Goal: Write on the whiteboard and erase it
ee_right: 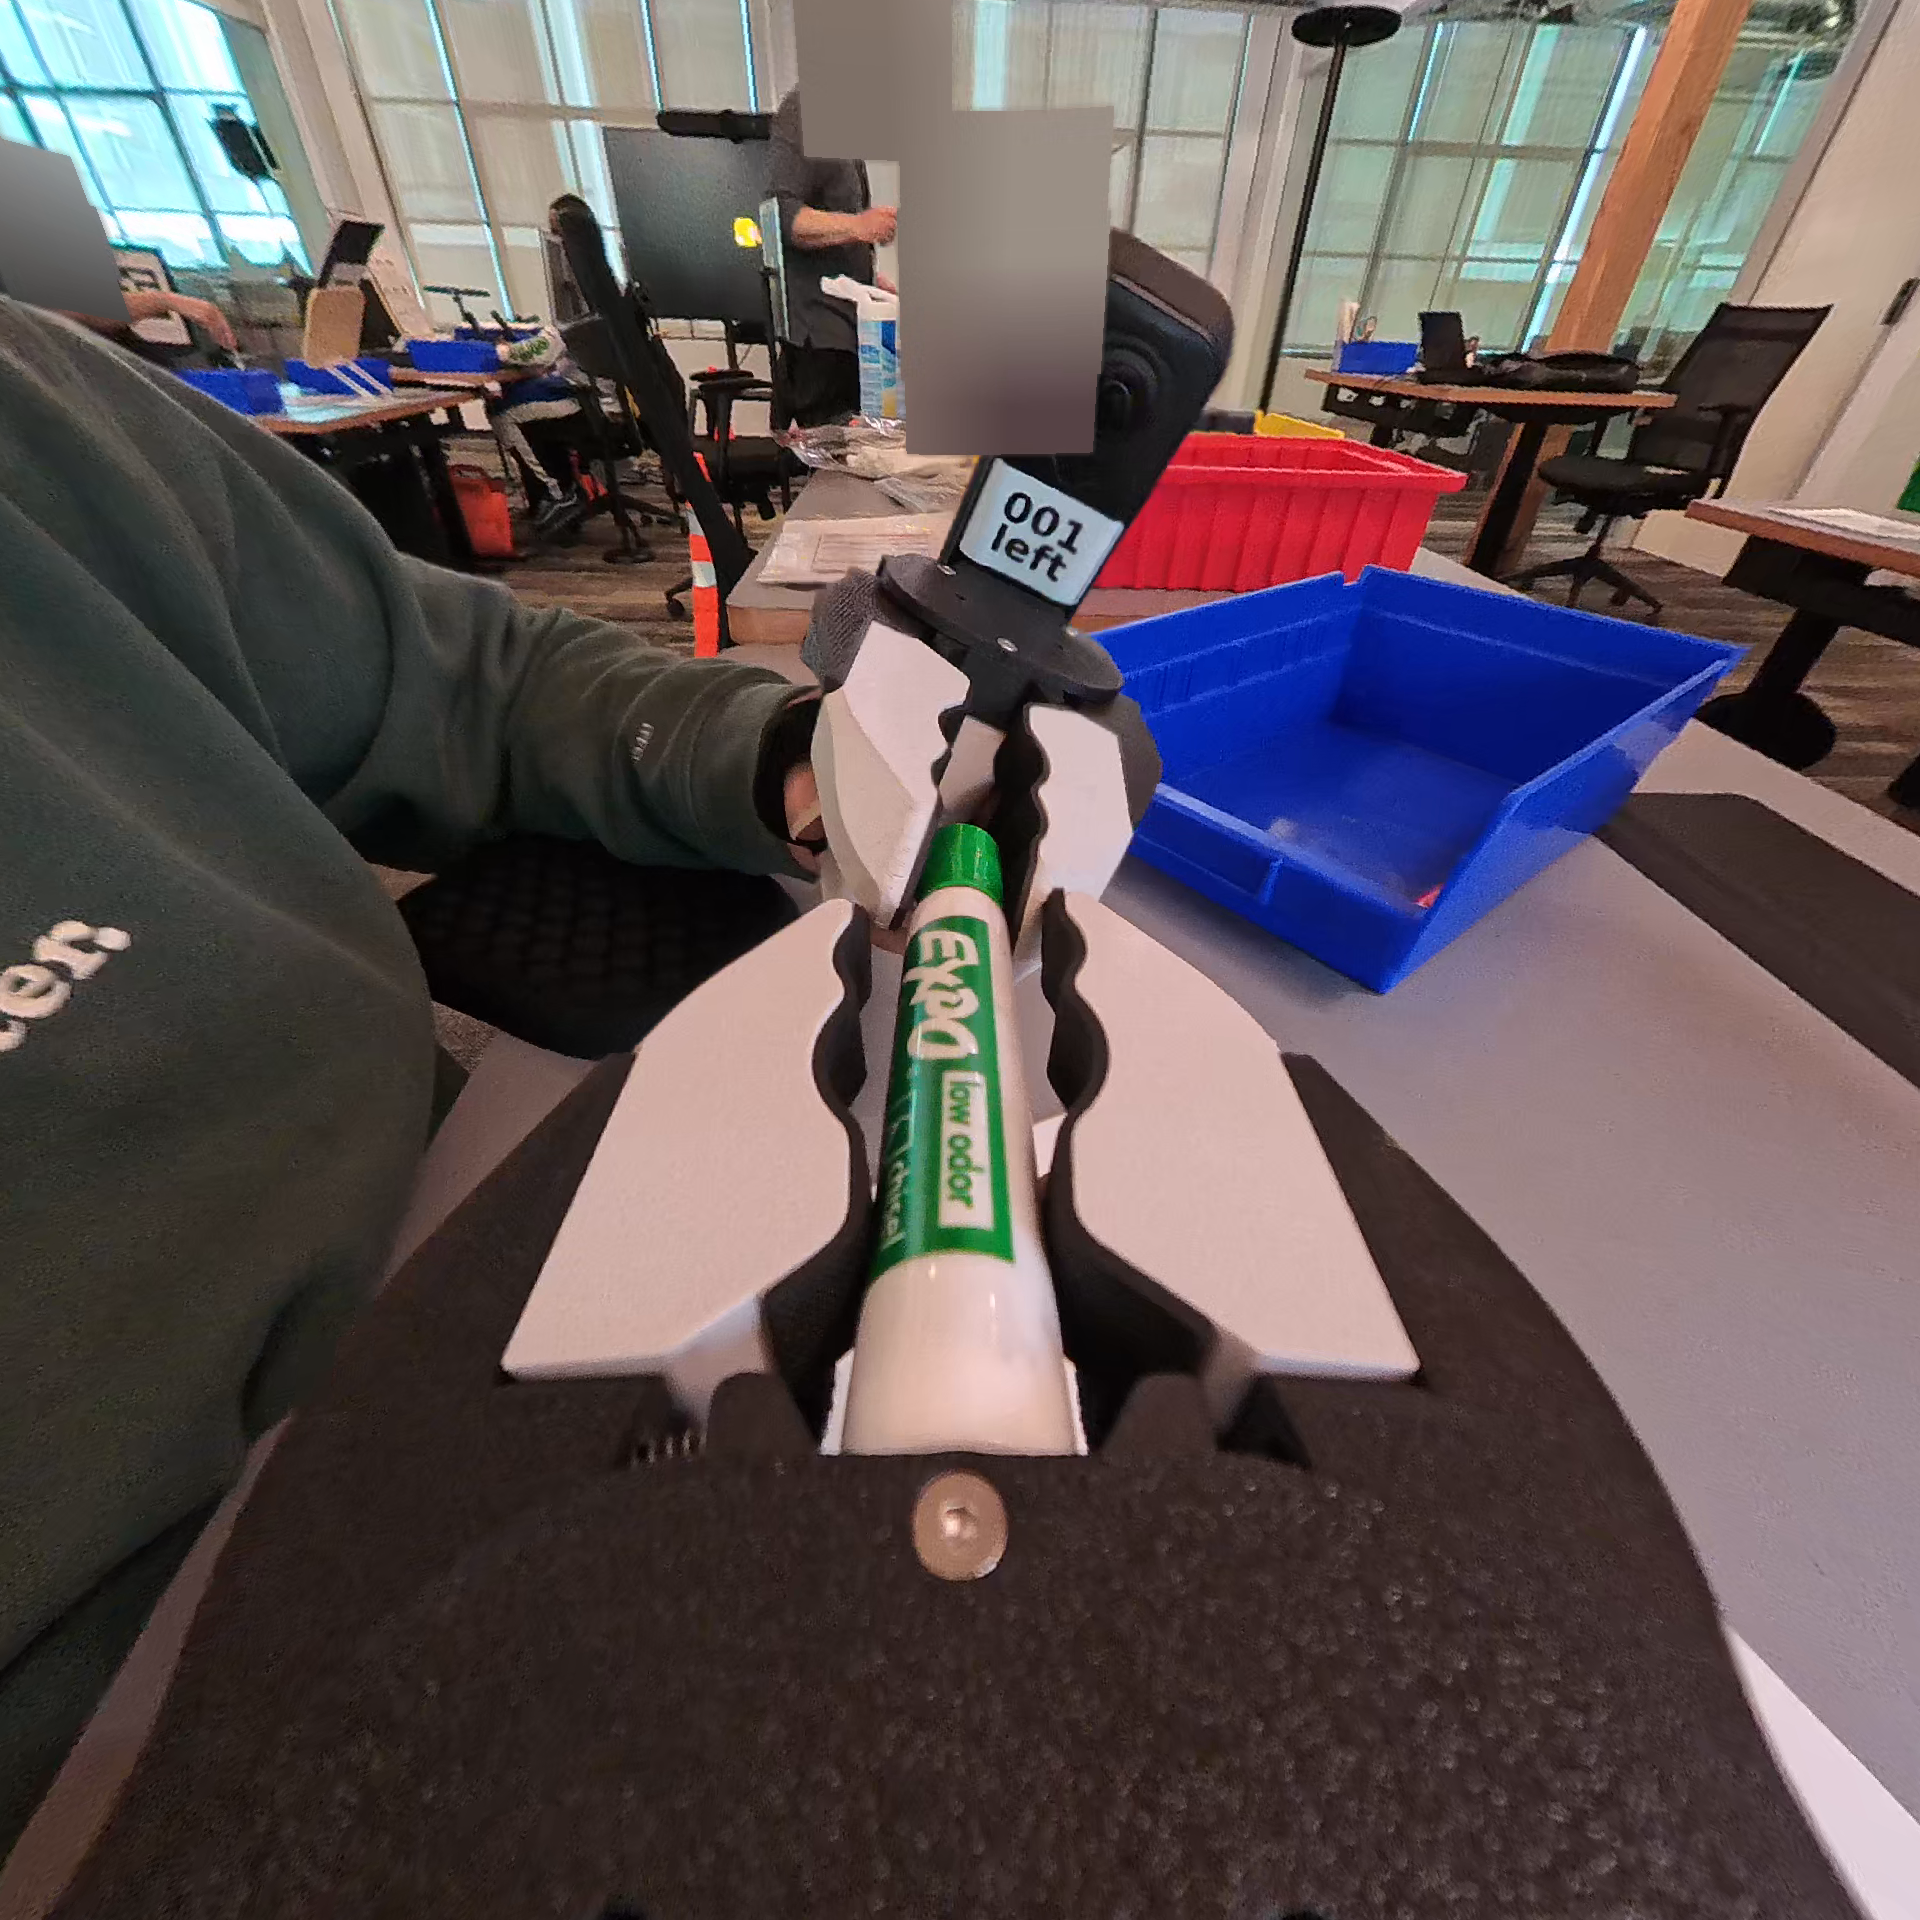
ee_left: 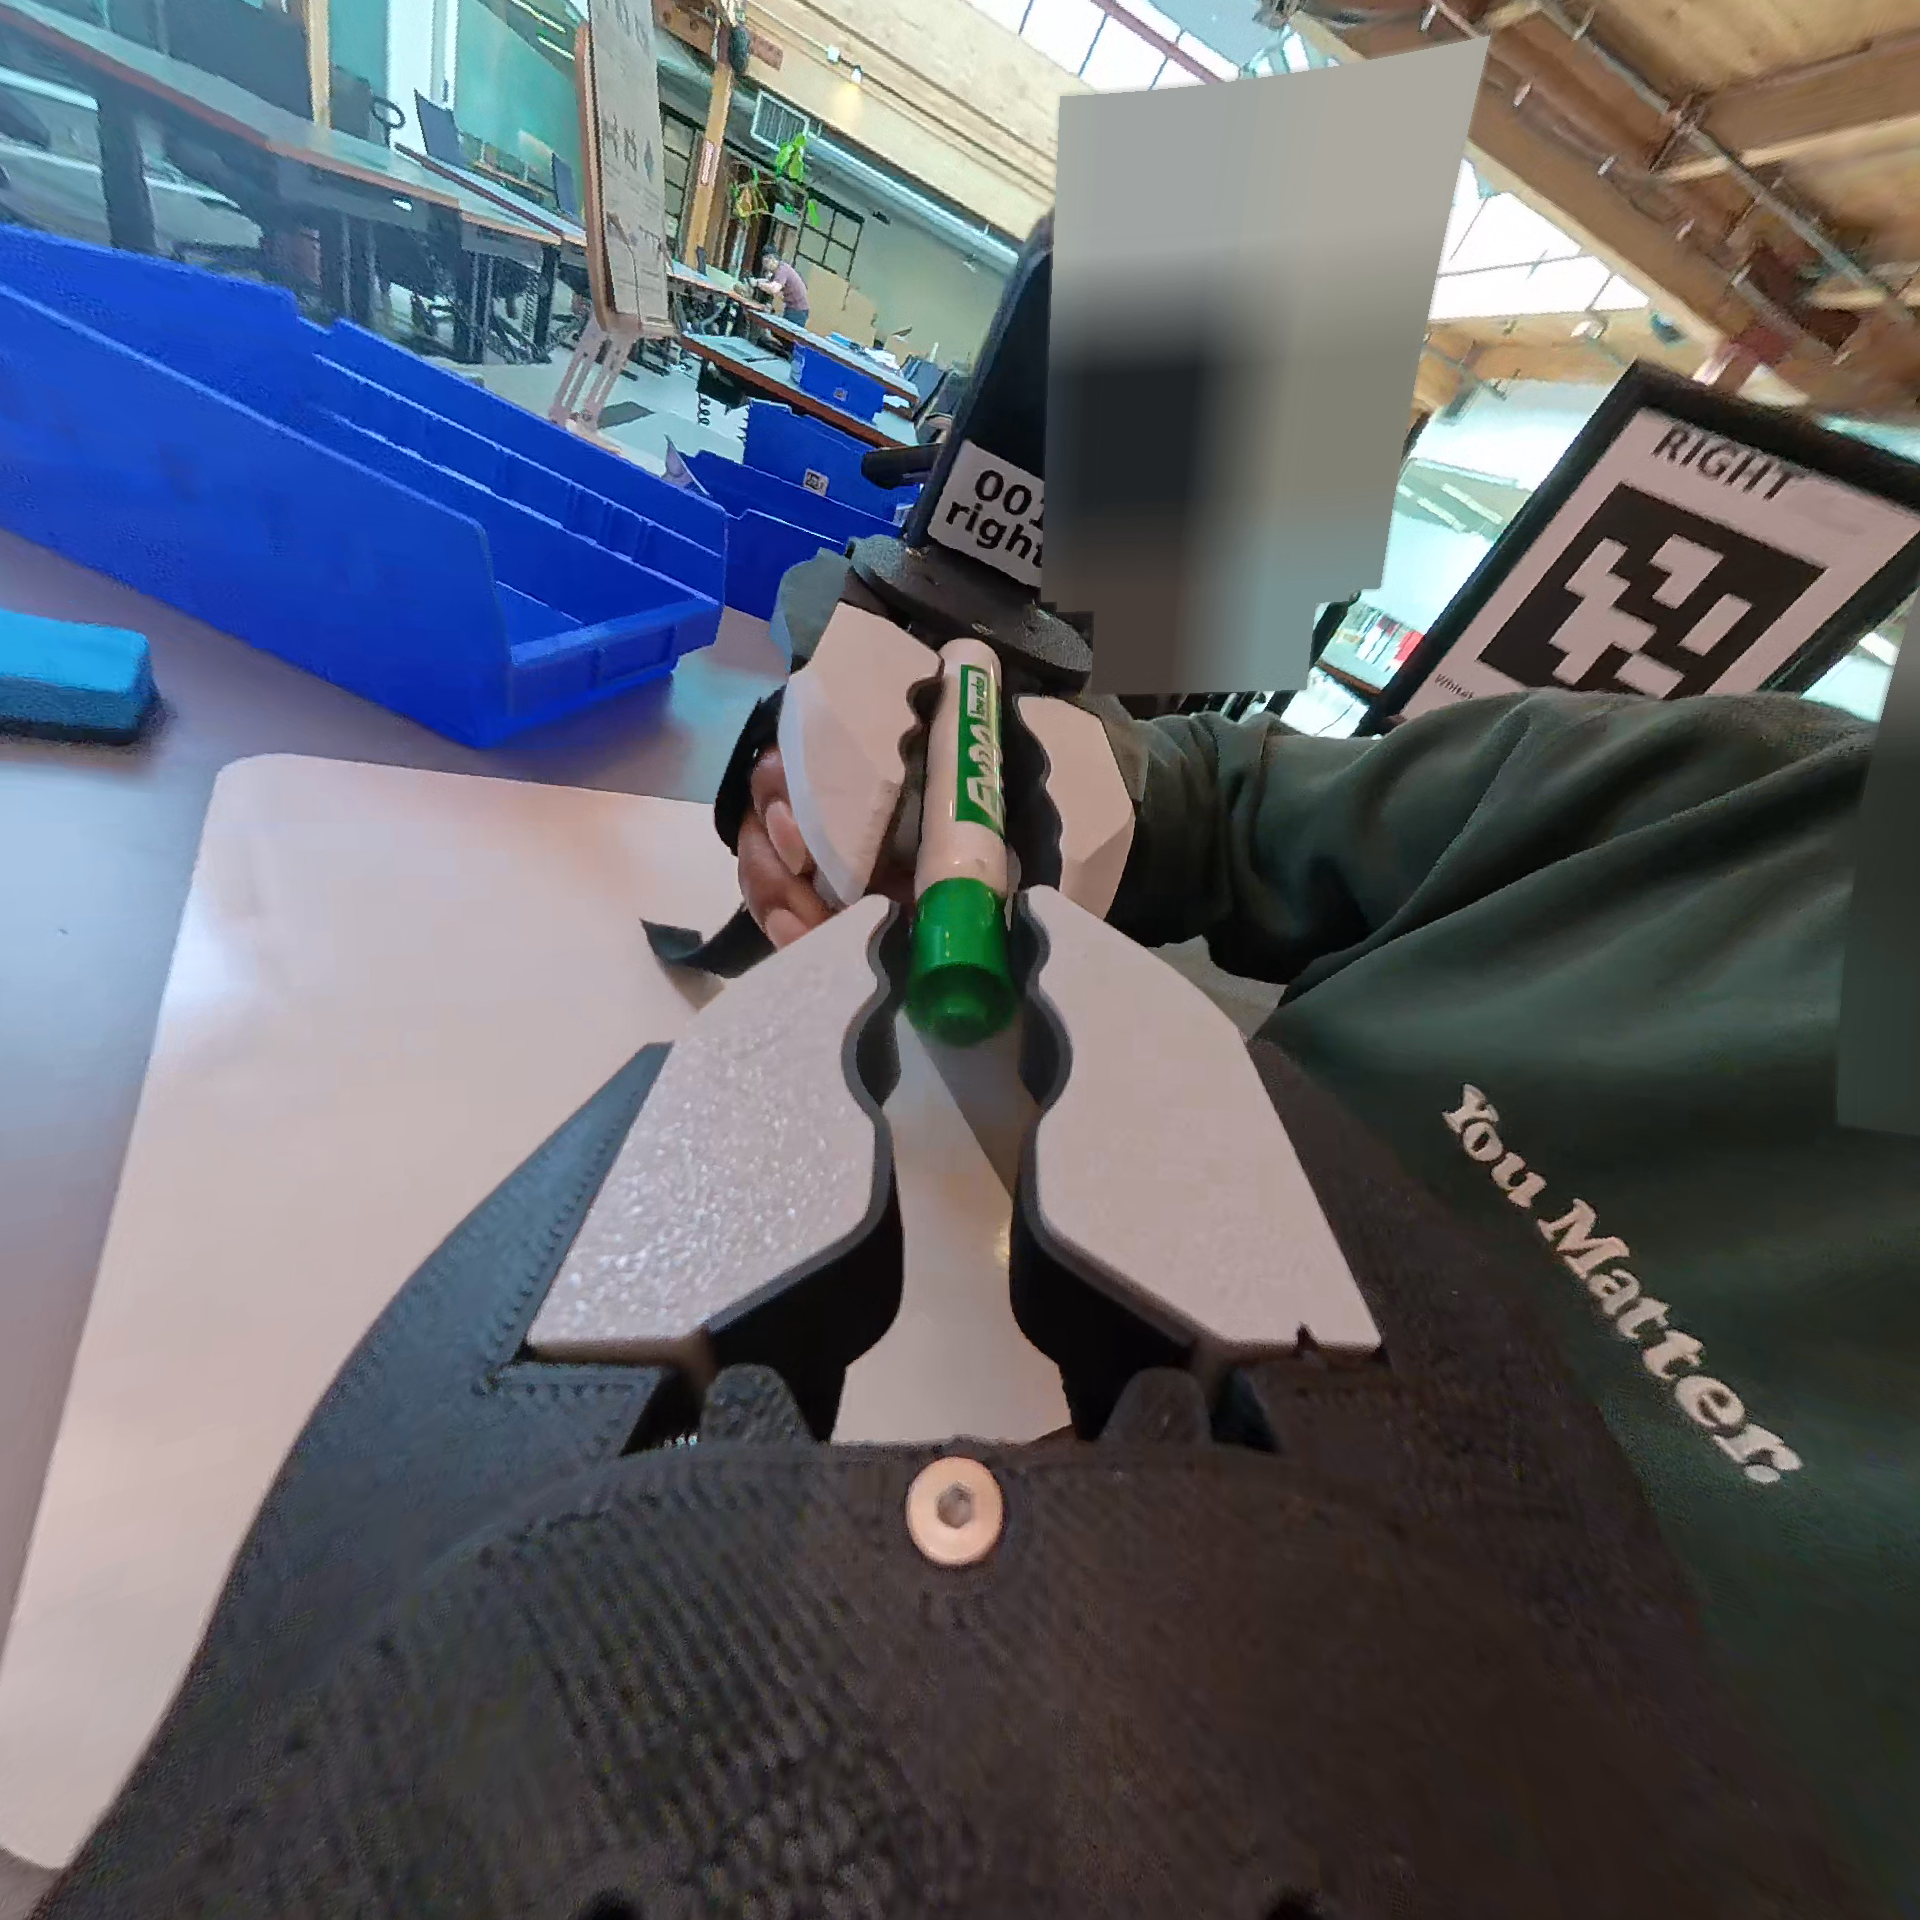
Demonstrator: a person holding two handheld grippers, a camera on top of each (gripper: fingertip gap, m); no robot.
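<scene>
Left wrist view: close behind left gripper (ee_left: 951, 971), faces right gripper (ee_left: 961, 774) across flat white whiteboard (ee_left: 395, 1039) on grey table (ee_left: 83, 821). Right wrist view: close behind right gripper (ee_right: 951, 1023), faces left gripper (ee_right: 982, 831). Shared: green-capped white marker pen (ee_left: 961, 831) (ee_right: 951, 1122), both grippers.

A grey counter (ee_left: 94, 831) carries a white whiteboard (ee_left: 364, 1039). Blue bins (ee_left: 343, 540) and a blue eraser (ee_left: 68, 675) lie beside it.

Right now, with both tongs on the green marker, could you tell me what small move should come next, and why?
Probably pull the two tongs straight apart to uncap: the left tongs grip the green cap, the right tongs hold the marker barrel, and the whiteboard is bare.
</scene>
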